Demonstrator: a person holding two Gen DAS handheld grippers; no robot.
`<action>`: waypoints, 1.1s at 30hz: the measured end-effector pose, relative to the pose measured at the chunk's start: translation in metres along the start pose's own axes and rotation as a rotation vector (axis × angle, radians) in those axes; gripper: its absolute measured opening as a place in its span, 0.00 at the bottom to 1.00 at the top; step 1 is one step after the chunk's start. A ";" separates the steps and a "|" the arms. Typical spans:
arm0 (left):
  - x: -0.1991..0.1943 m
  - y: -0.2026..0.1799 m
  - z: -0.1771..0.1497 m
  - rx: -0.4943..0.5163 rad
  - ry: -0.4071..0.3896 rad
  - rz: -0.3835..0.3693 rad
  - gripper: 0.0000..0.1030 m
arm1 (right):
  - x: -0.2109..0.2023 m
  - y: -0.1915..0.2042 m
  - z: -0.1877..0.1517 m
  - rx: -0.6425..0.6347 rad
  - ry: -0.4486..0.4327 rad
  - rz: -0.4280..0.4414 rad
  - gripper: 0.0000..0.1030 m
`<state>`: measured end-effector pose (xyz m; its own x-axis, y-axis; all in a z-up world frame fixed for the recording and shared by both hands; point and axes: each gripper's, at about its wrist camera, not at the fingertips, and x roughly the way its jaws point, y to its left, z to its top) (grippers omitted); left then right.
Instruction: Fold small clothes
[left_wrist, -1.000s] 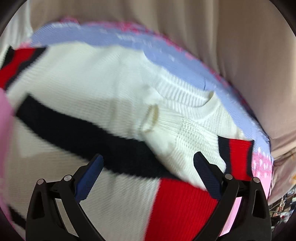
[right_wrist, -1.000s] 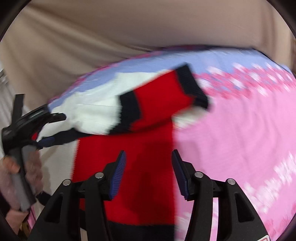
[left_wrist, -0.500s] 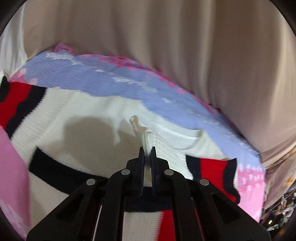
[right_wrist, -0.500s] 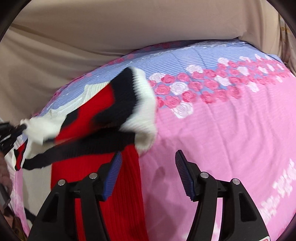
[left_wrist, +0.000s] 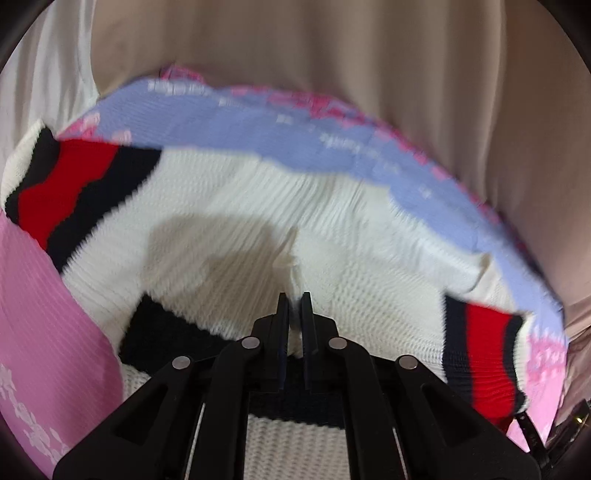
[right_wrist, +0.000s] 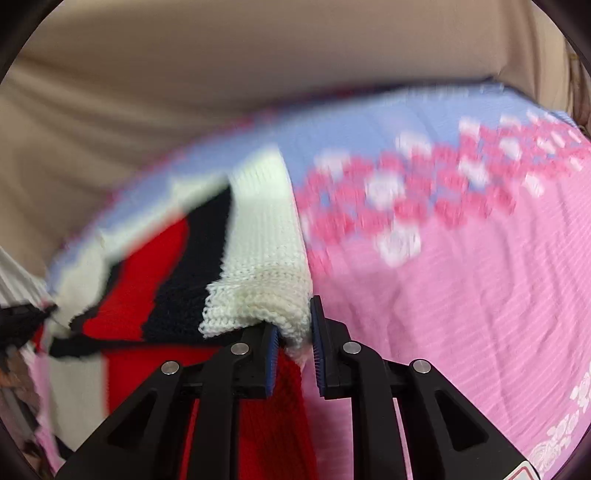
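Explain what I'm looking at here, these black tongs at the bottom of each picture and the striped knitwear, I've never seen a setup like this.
These are two hand-held grippers, each with a wide-angle camera looking along its fingers. One picture comes from the left gripper, the other from the right gripper. A small white sweater with red and black stripes lies on a pink and blue flowered bedspread. The left gripper is shut on a pinch of white knit. The right gripper's jaws have just been closing and now clamp the sweater's white cuff.
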<state>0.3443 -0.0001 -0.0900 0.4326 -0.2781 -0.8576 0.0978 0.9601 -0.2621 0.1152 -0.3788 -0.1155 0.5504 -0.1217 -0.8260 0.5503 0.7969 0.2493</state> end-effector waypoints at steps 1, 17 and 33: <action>0.005 0.004 -0.002 -0.011 0.015 0.007 0.06 | -0.003 0.001 0.002 -0.002 0.011 -0.013 0.16; -0.068 0.235 0.010 -0.598 -0.185 0.035 0.56 | -0.089 0.073 -0.081 -0.134 0.070 0.095 0.34; -0.092 0.199 0.108 -0.382 -0.362 0.012 0.04 | -0.092 0.145 -0.128 -0.232 0.161 0.153 0.40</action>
<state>0.4204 0.2196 -0.0156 0.7205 -0.1742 -0.6713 -0.2135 0.8653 -0.4536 0.0643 -0.1762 -0.0682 0.4996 0.0906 -0.8615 0.3006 0.9146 0.2705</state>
